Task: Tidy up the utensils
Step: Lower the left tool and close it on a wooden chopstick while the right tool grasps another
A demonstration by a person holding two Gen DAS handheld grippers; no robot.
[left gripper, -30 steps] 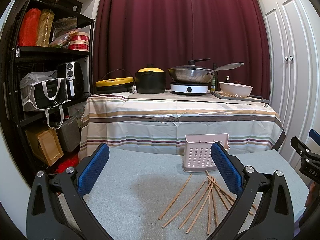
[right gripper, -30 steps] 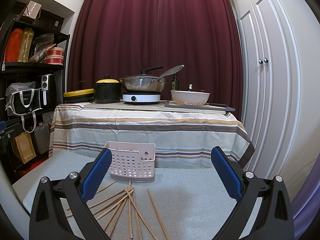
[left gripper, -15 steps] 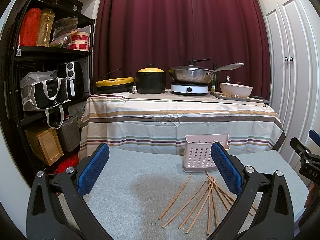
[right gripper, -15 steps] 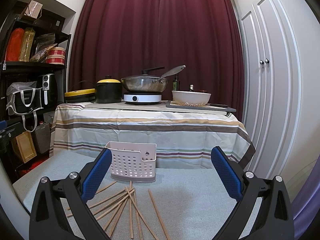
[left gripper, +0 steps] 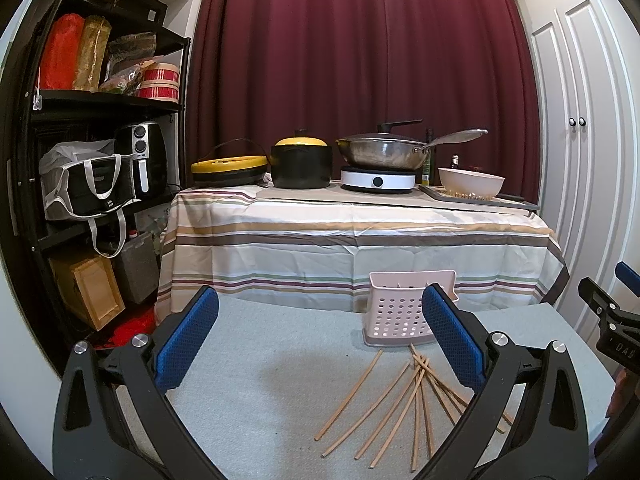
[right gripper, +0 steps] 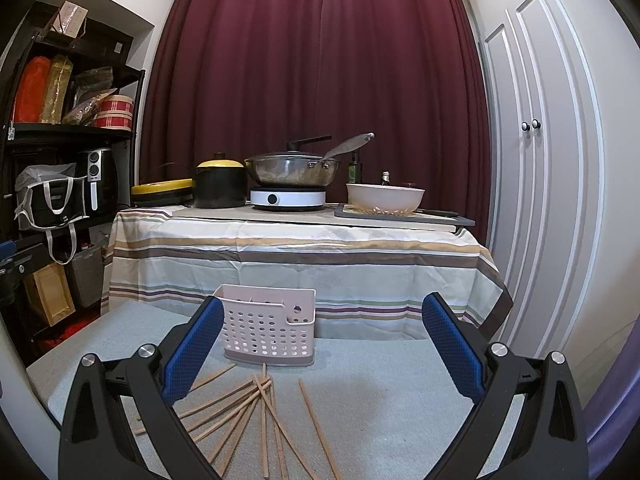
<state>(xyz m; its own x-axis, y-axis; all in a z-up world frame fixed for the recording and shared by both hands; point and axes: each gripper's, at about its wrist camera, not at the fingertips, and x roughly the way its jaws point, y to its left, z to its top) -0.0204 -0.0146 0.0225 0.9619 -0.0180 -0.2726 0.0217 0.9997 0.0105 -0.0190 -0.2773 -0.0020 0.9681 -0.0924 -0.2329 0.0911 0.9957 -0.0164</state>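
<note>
The chopsticks lie loose on the light gray table, in a messy fan in front of the basket. Some cross over each other. About ten sticks show, but the gripper arms hide parts of the pile, so the exact count is hard to tell. One stick lies a little apart on the right side of the pile in the right wrist view. In the left wrist view the same pile sits low and to the right.

One pink basket with many round holes stands upright just behind the sticks. Its near edge almost touches the closest stick tips. A divider shows inside it. What is in it cannot be seen.

The right gripper is spread wide and holds nothing. It hangs above the table, with the pile low between its two blue pads. The left gripper is also spread wide with nothing in it.

Behind the gray table stands one more table with a striped cloth. On it sit one flat yellow-lidded pan, one black pot with a yellow lid, one silver wok on a white cooker, and one white bowl. Two bottles stand behind. A black shelf is on the left, and white doors are on the right.
</note>
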